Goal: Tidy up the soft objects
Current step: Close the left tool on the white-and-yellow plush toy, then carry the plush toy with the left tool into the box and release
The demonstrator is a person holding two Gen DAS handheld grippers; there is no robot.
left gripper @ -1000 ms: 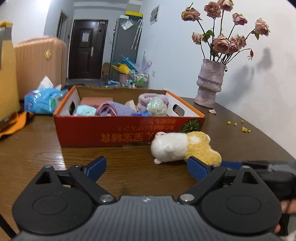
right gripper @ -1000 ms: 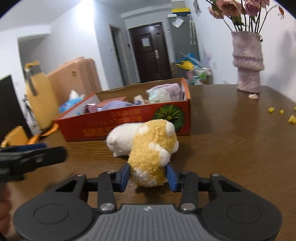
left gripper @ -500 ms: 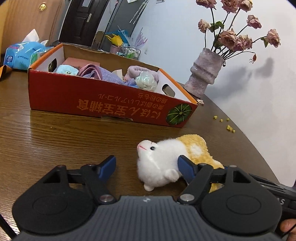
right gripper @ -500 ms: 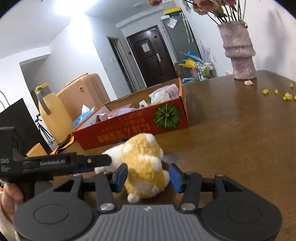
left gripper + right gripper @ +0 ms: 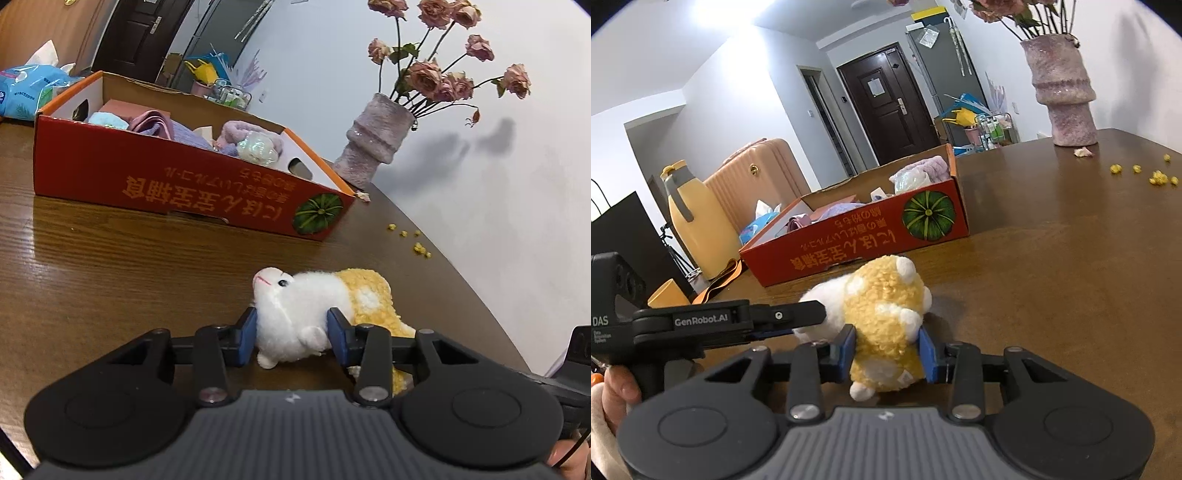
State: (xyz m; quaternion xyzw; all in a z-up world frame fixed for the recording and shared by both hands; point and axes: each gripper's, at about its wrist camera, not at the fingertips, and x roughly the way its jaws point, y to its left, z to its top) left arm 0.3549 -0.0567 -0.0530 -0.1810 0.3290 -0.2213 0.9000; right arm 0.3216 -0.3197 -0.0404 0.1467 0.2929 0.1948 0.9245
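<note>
White walls, a dark door and a brown wooden table.

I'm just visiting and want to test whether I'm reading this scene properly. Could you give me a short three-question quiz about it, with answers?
1. True or false: only one claw grips the plush hamster.
2. Which end does the left claw hold: A) the yellow rear, B) the white head end, C) a foot only?
3. Fill in: the red cardboard box shows a green ______ picture on its front.

Key
1. False. The right claw squeezes the yellow rear while the left claw, whose jaws have just been closing, presses on the white end.
2. B.
3. Pumpkin. The box sits on the wooden table behind the toy and already holds other soft items.
</note>
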